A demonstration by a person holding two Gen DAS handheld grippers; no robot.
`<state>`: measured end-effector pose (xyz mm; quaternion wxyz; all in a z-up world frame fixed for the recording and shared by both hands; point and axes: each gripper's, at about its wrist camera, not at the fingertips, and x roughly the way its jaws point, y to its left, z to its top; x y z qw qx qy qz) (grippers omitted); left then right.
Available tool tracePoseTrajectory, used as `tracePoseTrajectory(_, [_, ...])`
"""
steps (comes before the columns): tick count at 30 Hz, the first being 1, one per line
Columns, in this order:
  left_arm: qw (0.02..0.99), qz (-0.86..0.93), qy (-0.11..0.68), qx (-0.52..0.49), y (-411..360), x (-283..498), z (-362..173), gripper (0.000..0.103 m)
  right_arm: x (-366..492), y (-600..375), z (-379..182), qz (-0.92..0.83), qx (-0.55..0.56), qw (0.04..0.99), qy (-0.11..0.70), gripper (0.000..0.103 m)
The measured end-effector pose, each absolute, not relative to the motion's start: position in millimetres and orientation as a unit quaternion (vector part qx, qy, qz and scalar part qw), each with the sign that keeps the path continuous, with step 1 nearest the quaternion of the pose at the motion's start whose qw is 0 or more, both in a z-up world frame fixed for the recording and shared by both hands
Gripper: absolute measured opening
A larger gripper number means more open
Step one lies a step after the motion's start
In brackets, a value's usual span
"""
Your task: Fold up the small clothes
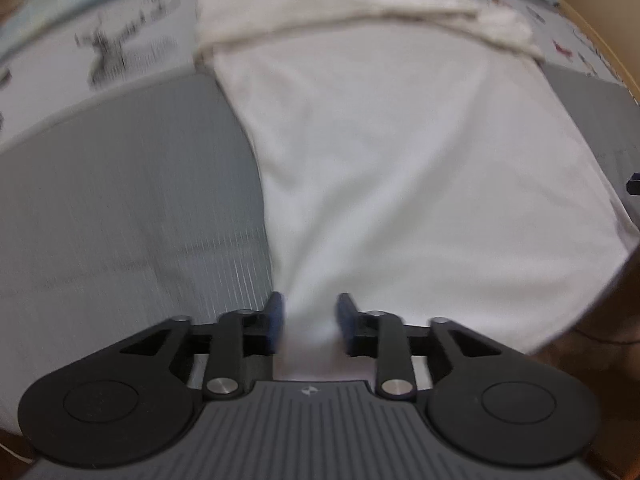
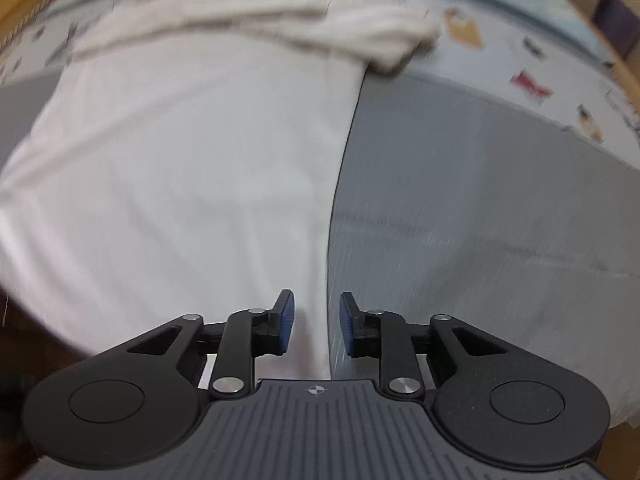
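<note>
A white garment (image 1: 400, 168) lies spread on a grey mat (image 1: 120, 200), its far end bunched into a cream fold (image 1: 360, 8). My left gripper (image 1: 310, 320) sits at the garment's near left corner; cloth runs up between the blue pads, with a gap still between them. In the right wrist view the same garment (image 2: 180, 168) fills the left half. My right gripper (image 2: 316, 320) is at its near right edge, the jaws apart, with the cloth edge lying between them. The frames are blurred.
The grey mat (image 2: 480, 220) lies on a printed white tablecloth (image 2: 520, 64). A wooden rim (image 1: 600, 20) bounds the far right. The table's near edge and dark floor show by the garment's near corners (image 1: 580, 340).
</note>
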<state>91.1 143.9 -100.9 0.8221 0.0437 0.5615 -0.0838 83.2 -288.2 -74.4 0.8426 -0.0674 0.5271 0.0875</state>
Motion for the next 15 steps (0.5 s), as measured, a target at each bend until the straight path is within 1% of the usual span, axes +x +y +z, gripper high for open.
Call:
tracePoseTrajectory(2, [0.839,-0.074,0.538,0.043,138,98,-92,0.046,88,-286,-65,0.077,-0.06,0.86,0.501,0.042])
tracePoseTrajectory(4, [0.853,-0.06,0.517,0.037,132,104,-79,0.048,92,-284,-54,0.073,-0.045,0.873,0.479,0.043])
tracePoseTrajectory(5, [0.858,-0.051,0.509,0.034,128,110,-73,0.053,95,-282,-49,0.07,-0.037,0.879,0.471,0.043])
tracePoseTrajectory(7, [0.868,-0.031,0.494,0.027,122,121,-62,0.054,99,-280,-43,0.061,-0.027,0.886,0.459,0.044])
tracePoseTrajectory(8, [0.875,-0.018,0.483,0.022,117,127,-56,0.056,102,-278,-40,0.056,-0.021,0.89,0.453,0.044])
tracePoseTrajectory(9, [0.881,-0.009,0.473,0.017,113,133,-50,0.062,104,-276,-35,0.052,-0.015,0.893,0.448,0.044])
tracePoseTrajectory(10, [0.887,0.001,0.462,0.009,107,134,-40,0.066,107,-275,-32,0.049,-0.008,0.895,0.443,0.044])
tracePoseTrajectory(12, [0.898,0.023,0.44,-0.007,99,142,-25,0.077,110,-272,-24,0.041,0.01,0.902,0.431,0.045])
tracePoseTrajectory(15, [0.909,0.027,0.416,-0.014,83,154,-7,0.078,115,-272,-9,0.016,0.049,0.912,0.407,0.046])
